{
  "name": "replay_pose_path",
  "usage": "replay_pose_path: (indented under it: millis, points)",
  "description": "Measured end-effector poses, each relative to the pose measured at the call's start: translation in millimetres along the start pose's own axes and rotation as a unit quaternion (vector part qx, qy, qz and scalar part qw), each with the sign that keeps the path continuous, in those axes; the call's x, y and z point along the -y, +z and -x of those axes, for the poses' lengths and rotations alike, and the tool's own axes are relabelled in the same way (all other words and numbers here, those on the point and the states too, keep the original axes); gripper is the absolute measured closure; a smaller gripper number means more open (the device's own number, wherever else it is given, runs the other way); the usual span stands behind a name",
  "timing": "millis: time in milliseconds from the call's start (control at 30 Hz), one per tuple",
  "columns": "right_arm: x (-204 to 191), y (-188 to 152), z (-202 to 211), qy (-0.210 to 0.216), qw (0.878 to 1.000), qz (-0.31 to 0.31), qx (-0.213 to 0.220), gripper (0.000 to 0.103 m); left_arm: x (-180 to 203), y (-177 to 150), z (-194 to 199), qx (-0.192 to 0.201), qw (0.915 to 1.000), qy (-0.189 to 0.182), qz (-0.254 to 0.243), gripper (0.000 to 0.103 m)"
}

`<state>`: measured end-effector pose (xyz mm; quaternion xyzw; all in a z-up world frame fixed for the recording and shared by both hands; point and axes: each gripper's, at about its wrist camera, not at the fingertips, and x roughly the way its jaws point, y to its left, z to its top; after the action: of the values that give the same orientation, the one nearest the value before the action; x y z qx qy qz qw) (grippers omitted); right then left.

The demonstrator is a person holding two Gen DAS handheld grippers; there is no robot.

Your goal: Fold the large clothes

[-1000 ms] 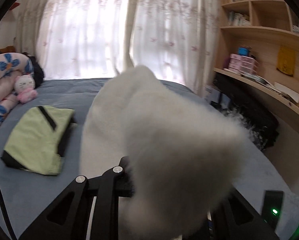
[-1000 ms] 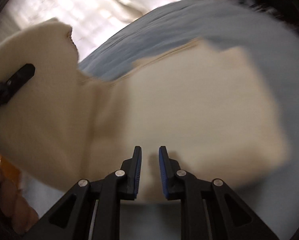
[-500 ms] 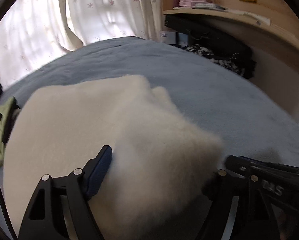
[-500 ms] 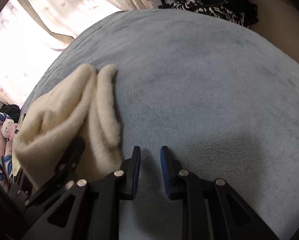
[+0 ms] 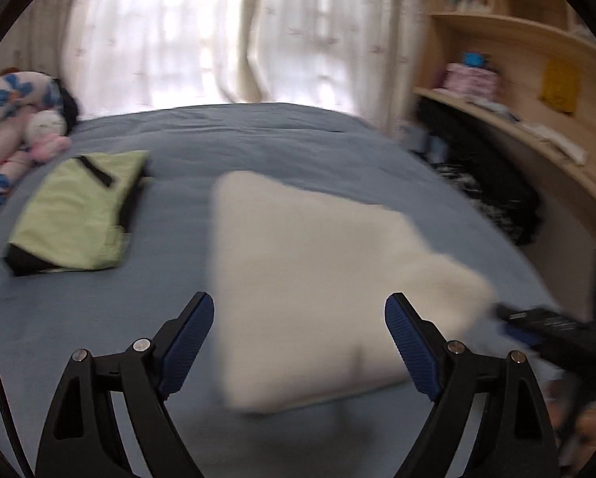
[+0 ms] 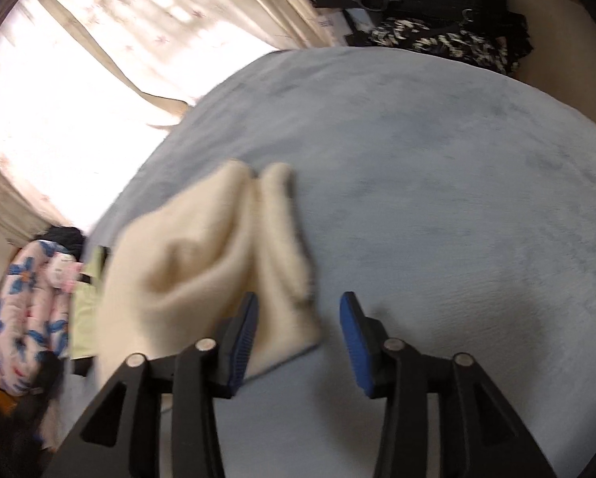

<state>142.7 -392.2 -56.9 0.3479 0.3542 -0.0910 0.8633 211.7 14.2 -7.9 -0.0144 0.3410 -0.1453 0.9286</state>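
A cream fluffy garment (image 5: 317, 279) lies folded into a thick pad on the blue bedspread (image 5: 234, 143). My left gripper (image 5: 298, 342) is open and empty, its jaws wide apart just short of the garment's near edge. In the right wrist view the garment (image 6: 202, 263) shows its stacked folded edges. My right gripper (image 6: 298, 338) is open and empty, its left finger (image 6: 240, 342) at the garment's near corner. The right gripper's tip shows at the right of the left wrist view (image 5: 544, 322).
A folded light-green garment with black trim (image 5: 79, 211) lies on the bed to the left. Floral bedding and a plush toy (image 5: 23, 127) sit at the far left. Curtains (image 5: 226, 32) hang behind the bed. Wooden shelves (image 5: 528, 79) and dark bags (image 6: 425, 20) stand to the right.
My left gripper let go of the cream garment, opened wide and pulled back. My right gripper went from nearly shut to open. The garment now rests folded on the bed.
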Motion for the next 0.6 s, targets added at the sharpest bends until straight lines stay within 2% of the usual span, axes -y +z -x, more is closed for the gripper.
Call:
replay_pose_path:
  millis: [33, 100, 233, 367, 467, 500, 567, 600]
  points:
    - [-8.0, 0.5, 4.1, 0.011, 1.000, 0.005, 0.006, 0.050, -11.9, -1.8, -3.8, -0.008, 0.9997, 0.023, 0.005, 0.016]
    - [-24.8, 3.3, 7.2, 0.026, 0.999, 0.022, 0.007, 0.042, -32.5, -5.7, -10.6, -0.026, 0.9985, 0.041, 0.025, 0.016]
    - [-53.5, 7.6, -0.2, 0.028, 0.998, 0.047, -0.018, 0.039, -60.7, -11.7, -24.6, -0.054, 0.9967, 0.024, 0.056, 0.016]
    - [-84.6, 13.0, -18.5, -0.014, 0.993, 0.112, -0.034, 0.039, -65.9, -13.9, -47.3, -0.079, 0.9955, 0.017, 0.050, 0.016]
    - [-93.7, 15.7, -47.2, -0.025, 0.986, 0.144, -0.078, 0.039, -65.4, -16.2, -57.2, -0.086, 0.9951, 0.001, 0.048, 0.016]
    - [-93.3, 16.3, -55.8, -0.033, 0.985, 0.147, -0.089, 0.044, -63.2, -14.9, -61.2, -0.087, 0.9950, -0.006, 0.049, 0.016]
    - [-90.0, 18.2, -78.1, -0.050, 0.980, 0.153, -0.121, 0.062, -63.0, -12.4, -70.2, -0.093, 0.9940, -0.022, 0.053, 0.016]
    - [-85.9, 18.7, -86.9, -0.046, 0.978, 0.150, -0.137, 0.080, -63.8, -11.2, -73.4, -0.099, 0.9930, -0.028, 0.058, 0.016]
